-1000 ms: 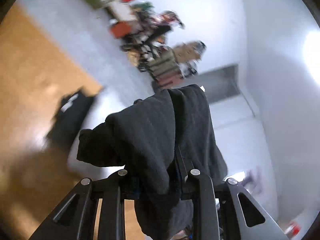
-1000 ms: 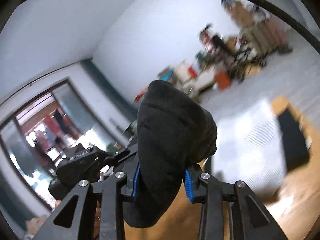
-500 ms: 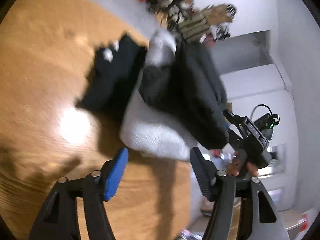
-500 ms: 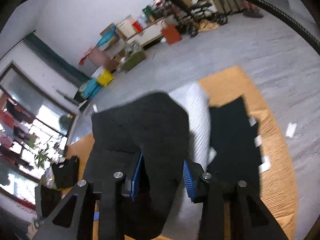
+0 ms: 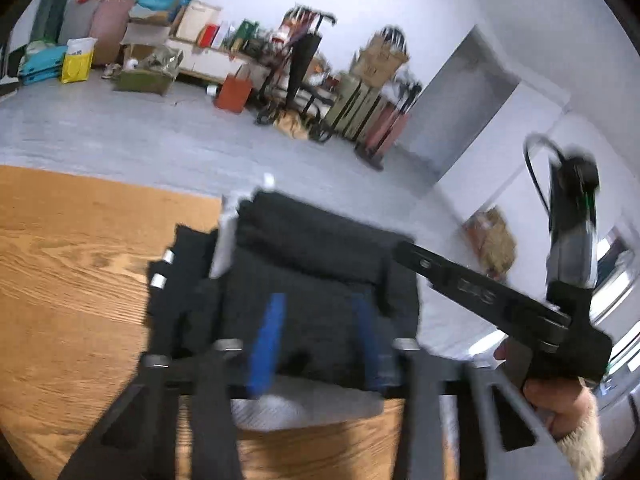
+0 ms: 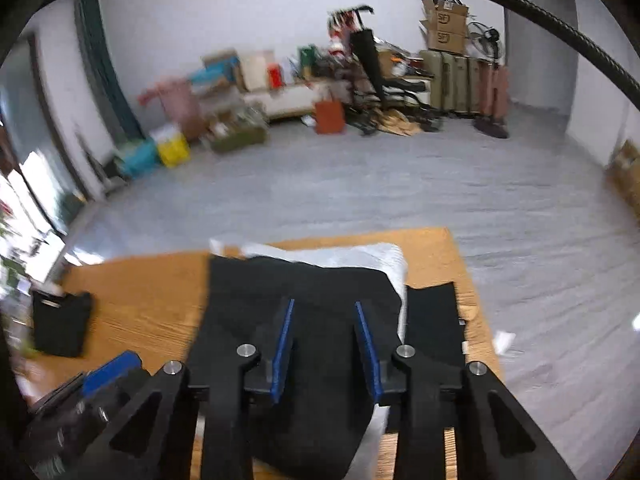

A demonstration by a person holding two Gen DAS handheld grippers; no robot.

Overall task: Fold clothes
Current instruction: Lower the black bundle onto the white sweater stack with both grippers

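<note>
- folded garment (image 6: 304,292) lies on the pale garment (image 6: 372,256), directly ahead of right gripper (image 6: 324,344)
- both on table (image 6: 136,292)
- flat cloth (image 6: 434,320) right of claw
- small folded piece (image 6: 60,324) far left
- clutter (image 6: 320,92) behind, by wall

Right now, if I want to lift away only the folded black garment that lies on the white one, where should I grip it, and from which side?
Probably by the near edge of the folded black garment, coming in low from the side where the right gripper is. That edge overhangs the white garment, so the pads could close on black cloth alone.
</note>
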